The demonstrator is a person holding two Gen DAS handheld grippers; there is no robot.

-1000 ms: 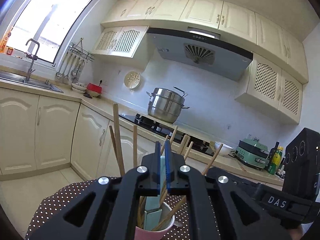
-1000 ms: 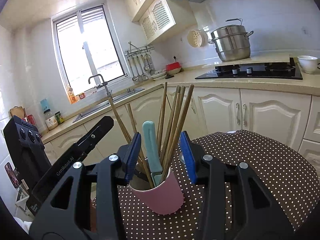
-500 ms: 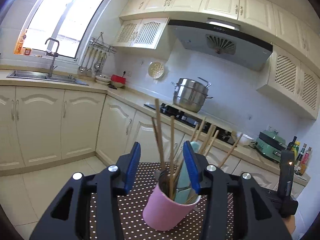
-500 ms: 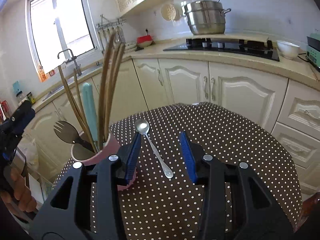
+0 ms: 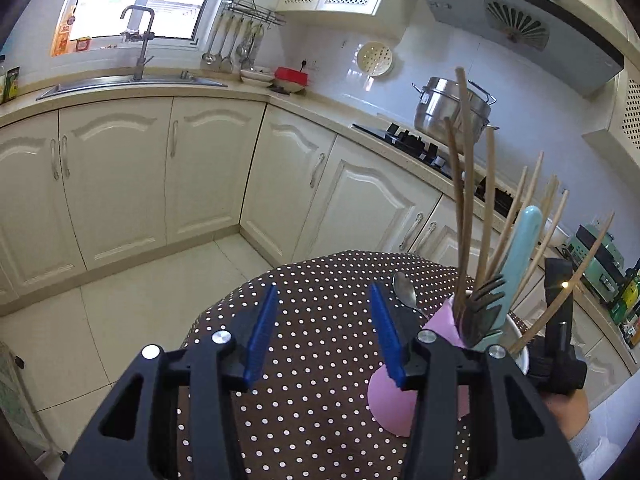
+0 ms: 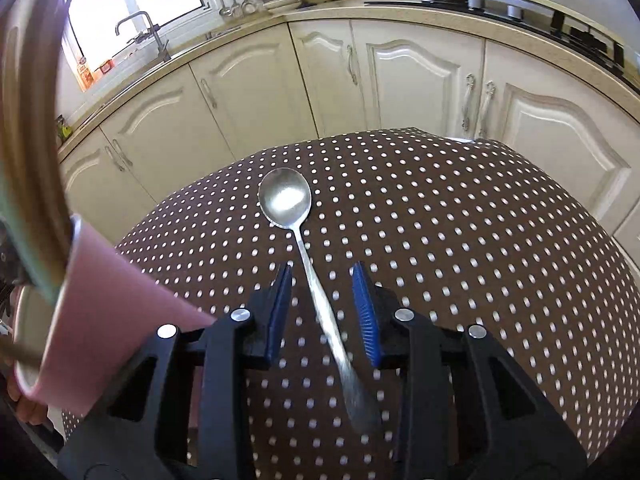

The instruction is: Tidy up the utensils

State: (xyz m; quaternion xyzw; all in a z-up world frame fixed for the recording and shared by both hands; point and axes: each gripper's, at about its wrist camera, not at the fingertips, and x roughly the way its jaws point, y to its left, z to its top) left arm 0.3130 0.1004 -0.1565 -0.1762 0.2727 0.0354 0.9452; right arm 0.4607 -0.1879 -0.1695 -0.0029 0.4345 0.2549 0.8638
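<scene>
Right now I am lowering my right gripper (image 6: 322,312) over a metal spoon (image 6: 310,260) that is lying flat on the dotted tablecloth (image 6: 460,240). Its bowl is pointing away from me, and its thin handle is running back between my 2 blue pads (image 6: 366,312). The jaws are closing around the handle but not yet pressing on it. My left gripper (image 5: 324,330) is hanging spread and empty over the cloth, just beside the pink cup (image 5: 390,396), which is already holding chopsticks (image 5: 464,200), a dark fork (image 5: 480,308) and a teal handle (image 5: 518,256). I am judging the spoon to be light, stiff and slippery, lying too flat to get under easily. I am reckoning the middle of the handle is the best hold, pinched squarely so it cannot swivel or slide out.
</scene>
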